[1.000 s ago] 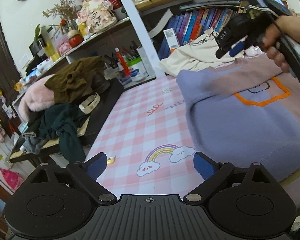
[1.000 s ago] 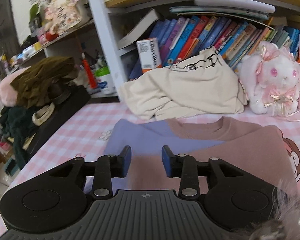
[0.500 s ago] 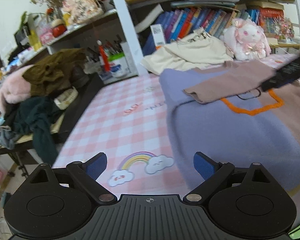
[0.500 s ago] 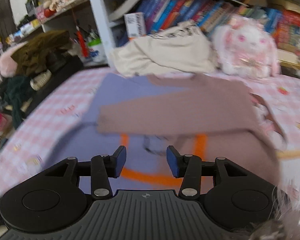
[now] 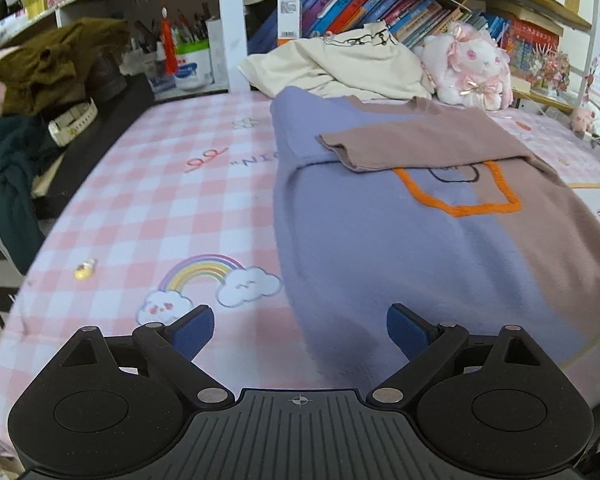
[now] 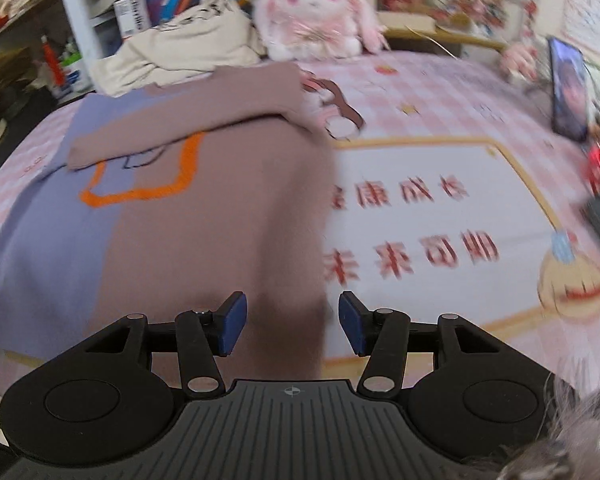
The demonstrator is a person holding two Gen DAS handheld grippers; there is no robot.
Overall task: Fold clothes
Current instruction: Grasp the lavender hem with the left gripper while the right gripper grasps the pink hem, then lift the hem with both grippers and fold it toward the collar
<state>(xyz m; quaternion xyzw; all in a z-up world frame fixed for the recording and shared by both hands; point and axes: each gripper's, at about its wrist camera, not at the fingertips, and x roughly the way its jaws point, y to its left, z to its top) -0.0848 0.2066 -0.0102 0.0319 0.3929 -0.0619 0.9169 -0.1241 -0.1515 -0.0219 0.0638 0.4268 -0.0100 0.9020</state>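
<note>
A lavender and mauve sweater (image 5: pixel 400 232) with an orange square outline lies flat on the pink checked table cover (image 5: pixel 172 200). Its mauve sleeve (image 5: pixel 416 144) is folded across the chest. My left gripper (image 5: pixel 300 332) is open and empty, low over the sweater's near left hem. In the right wrist view the same sweater (image 6: pixel 188 216) lies with the sleeve (image 6: pixel 188 120) folded over. My right gripper (image 6: pixel 292 320) is open and empty over the sweater's near right hem edge.
A cream garment (image 5: pixel 340 64) and a white plush rabbit (image 5: pixel 472 68) lie behind the sweater, below bookshelves. A pile of dark clothes (image 5: pixel 40 80) sits on a black stand at left. A phone (image 6: pixel 568 88) stands at far right. A small yellow object (image 5: pixel 85 269) lies on the cover.
My right gripper let go of the mauve sleeve, left it folded across the chest, opened wider and pulled back to the near hem. My left gripper moved right toward the sweater's near hem.
</note>
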